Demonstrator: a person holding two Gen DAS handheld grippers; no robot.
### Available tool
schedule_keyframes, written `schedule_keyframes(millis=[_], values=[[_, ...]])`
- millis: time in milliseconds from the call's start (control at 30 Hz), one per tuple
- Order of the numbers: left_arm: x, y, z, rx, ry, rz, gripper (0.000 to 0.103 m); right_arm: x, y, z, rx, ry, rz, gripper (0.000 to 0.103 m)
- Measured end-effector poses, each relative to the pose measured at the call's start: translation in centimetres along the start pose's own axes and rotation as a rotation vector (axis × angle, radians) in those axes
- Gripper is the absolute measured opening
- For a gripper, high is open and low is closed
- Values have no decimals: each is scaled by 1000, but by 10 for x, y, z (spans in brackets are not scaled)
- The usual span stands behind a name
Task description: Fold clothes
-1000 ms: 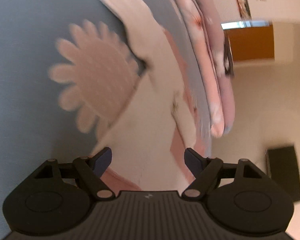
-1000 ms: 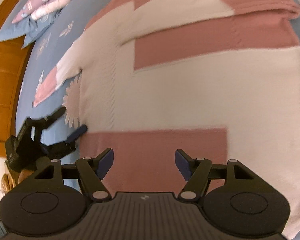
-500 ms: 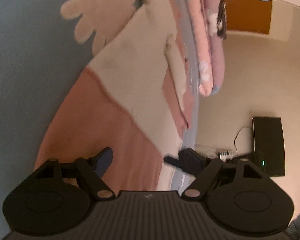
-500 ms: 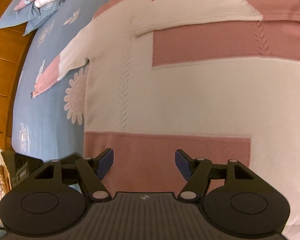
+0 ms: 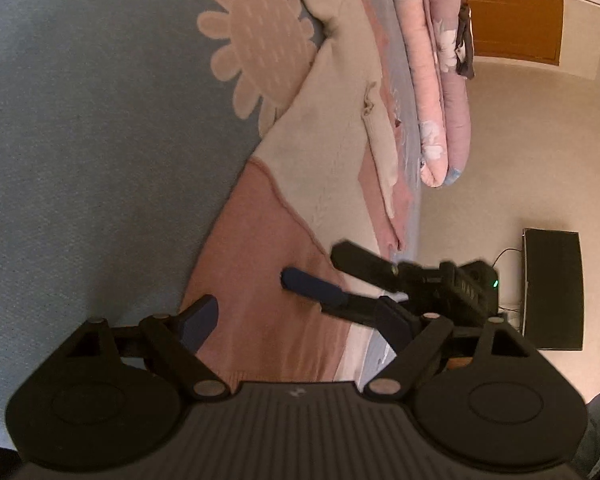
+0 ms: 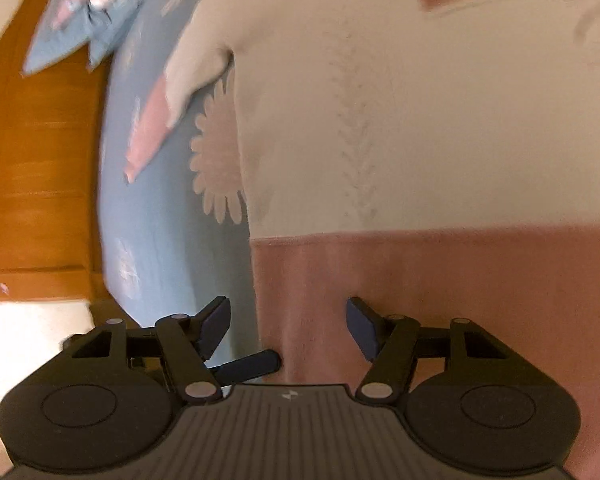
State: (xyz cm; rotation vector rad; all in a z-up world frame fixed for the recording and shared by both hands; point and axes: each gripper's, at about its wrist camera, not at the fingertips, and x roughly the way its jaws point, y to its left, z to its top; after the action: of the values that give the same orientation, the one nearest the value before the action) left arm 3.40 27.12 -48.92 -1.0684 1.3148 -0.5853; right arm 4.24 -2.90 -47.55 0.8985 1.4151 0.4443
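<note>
- Both your grippers, left [image 5: 300,322] and right [image 6: 288,330], have closed in on the sweater [image 6: 400,120] hem.
- Jaws released, grasping nothing.
- Folding not begun; sweater lies flat on the bed [image 5: 80,120].

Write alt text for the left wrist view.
The left gripper, jaws open, hovers over the pink hem band of a cream-and-pink sweater spread on a blue bedspread. The right gripper reaches in from the right, also open.
</note>
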Motion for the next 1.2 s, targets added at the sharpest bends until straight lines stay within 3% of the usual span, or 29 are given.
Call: schedule_keyframes(millis=[133,367,600,700,900,1000,1067,1133,1200], values=[[-7,-3,3,19,8,-7,85,-11,4,-8,7,47,-109,70],[-28,-34,27,148,-59,8,85,1,58,-1,-137,104,-281,72],[-61,-51,54,260,-188,158,85,9,109,10,-260,-29,-402,72],[-75,-53,56,257,-266,212,85,9,118,15,-330,-86,-444,76],[-94,-58,40,225,-442,287,85,24,112,29,-421,-11,-532,77],[-94,-57,40,249,-500,293,85,25,134,20,-646,-109,-675,78],[-93,-55,44,238,-523,305,85,27,152,10,-830,-206,-800,103],[-93,-52,49,220,-530,293,85,34,165,5,-949,-244,-877,103],[-102,-45,52,197,-529,279,85,49,180,6,-1011,-214,-902,96]])
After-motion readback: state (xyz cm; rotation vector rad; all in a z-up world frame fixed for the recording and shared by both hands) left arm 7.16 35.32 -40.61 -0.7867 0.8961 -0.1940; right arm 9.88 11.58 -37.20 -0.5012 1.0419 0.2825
